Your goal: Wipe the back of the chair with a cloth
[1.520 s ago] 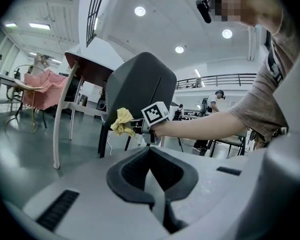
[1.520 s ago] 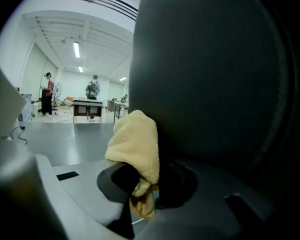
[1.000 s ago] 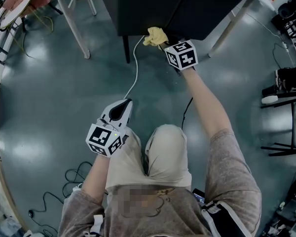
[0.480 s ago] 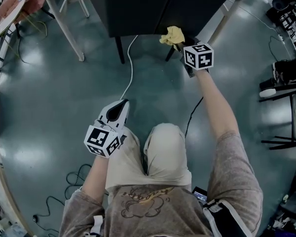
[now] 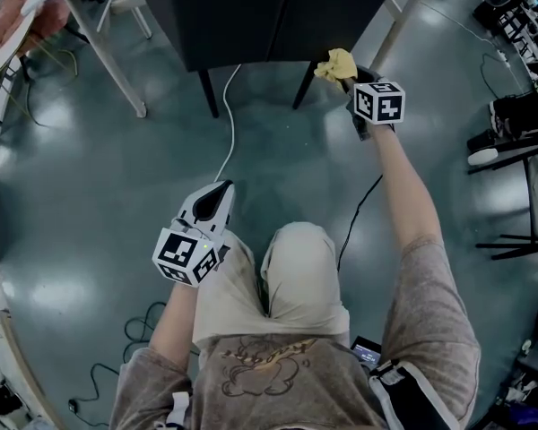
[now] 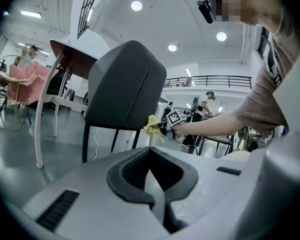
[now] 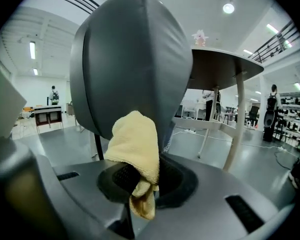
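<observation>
Hanging low by the person's left thigh, the left hand-held gripper (image 5: 220,191) has its jaws pressed together with nothing between them, and it points across the grey floor (image 5: 90,177) toward the dark chair (image 5: 251,16). A white cable (image 5: 229,124) runs over the floor from under the chair. Further right, the yellow cloth (image 5: 336,64) lies against the lower right edge of the chair's back, clamped in the jaws of the right hand-held gripper (image 5: 351,79) on an outstretched arm.
</observation>
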A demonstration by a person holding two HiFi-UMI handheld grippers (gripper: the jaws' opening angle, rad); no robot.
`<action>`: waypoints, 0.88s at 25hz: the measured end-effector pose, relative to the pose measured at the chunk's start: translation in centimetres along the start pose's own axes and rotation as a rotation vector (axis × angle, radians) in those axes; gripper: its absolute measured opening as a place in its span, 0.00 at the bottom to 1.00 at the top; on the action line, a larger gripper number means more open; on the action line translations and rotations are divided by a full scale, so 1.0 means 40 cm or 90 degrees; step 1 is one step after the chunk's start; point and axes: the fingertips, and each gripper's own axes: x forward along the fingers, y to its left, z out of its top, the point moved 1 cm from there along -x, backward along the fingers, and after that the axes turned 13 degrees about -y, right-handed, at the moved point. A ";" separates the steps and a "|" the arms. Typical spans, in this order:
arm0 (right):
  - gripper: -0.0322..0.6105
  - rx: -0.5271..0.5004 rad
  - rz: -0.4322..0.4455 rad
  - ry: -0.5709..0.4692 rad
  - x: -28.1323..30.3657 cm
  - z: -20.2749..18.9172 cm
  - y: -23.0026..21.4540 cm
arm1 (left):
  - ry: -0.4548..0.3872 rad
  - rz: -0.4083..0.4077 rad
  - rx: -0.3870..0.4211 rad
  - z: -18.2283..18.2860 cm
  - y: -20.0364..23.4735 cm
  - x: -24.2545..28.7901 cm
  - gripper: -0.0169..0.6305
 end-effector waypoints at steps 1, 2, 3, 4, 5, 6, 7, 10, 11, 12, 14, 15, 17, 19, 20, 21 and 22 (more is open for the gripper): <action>0.18 0.003 -0.009 0.001 -0.008 -0.002 -0.012 | 0.000 -0.001 0.000 0.000 -0.001 0.000 0.04; 0.18 0.007 -0.019 0.002 -0.017 -0.005 -0.026 | 0.000 0.000 0.001 -0.001 -0.002 -0.001 0.04; 0.18 0.012 -0.029 0.002 -0.025 -0.008 -0.041 | 0.000 0.001 0.002 -0.001 -0.003 -0.001 0.04; 0.18 0.018 -0.042 0.002 -0.035 -0.010 -0.060 | -0.001 0.001 0.002 -0.001 -0.004 -0.001 0.04; 0.18 0.023 -0.058 0.003 -0.047 -0.013 -0.082 | -0.002 0.001 0.001 -0.001 -0.005 0.000 0.04; 0.18 0.026 -0.074 0.005 -0.061 -0.015 -0.104 | -0.004 0.001 0.001 0.001 -0.004 0.001 0.04; 0.18 0.028 -0.087 0.007 -0.077 -0.016 -0.123 | -0.005 0.001 0.000 0.003 -0.003 0.001 0.04; 0.18 0.031 -0.108 0.008 -0.125 -0.025 -0.152 | -0.010 0.003 -0.001 0.010 0.002 -0.002 0.04; 0.18 0.033 -0.112 0.004 -0.140 -0.027 -0.157 | -0.011 0.003 -0.002 0.011 0.002 -0.002 0.04; 0.18 0.036 -0.116 -0.001 -0.154 -0.027 -0.161 | -0.012 0.004 -0.002 0.013 0.003 -0.002 0.04; 0.18 0.041 -0.121 -0.015 -0.179 -0.025 -0.164 | -0.015 0.005 -0.003 0.016 0.002 -0.001 0.04; 0.18 0.041 -0.122 -0.021 -0.192 -0.025 -0.163 | -0.015 0.005 -0.003 0.017 0.001 0.000 0.04; 0.18 0.039 -0.119 -0.036 -0.219 -0.023 -0.147 | -0.018 0.005 -0.003 0.022 0.002 0.001 0.04; 0.18 0.039 -0.106 -0.057 -0.243 -0.016 -0.113 | -0.022 0.005 -0.004 0.025 0.006 0.003 0.04; 0.18 0.040 -0.097 -0.068 -0.254 -0.010 -0.092 | -0.024 0.005 -0.005 0.026 0.007 0.005 0.04; 0.18 0.039 -0.087 -0.078 -0.263 -0.003 -0.071 | -0.025 0.005 -0.006 0.025 0.008 0.007 0.04; 0.18 0.037 -0.078 -0.086 -0.271 0.006 -0.053 | -0.027 0.005 -0.008 0.024 0.007 0.010 0.04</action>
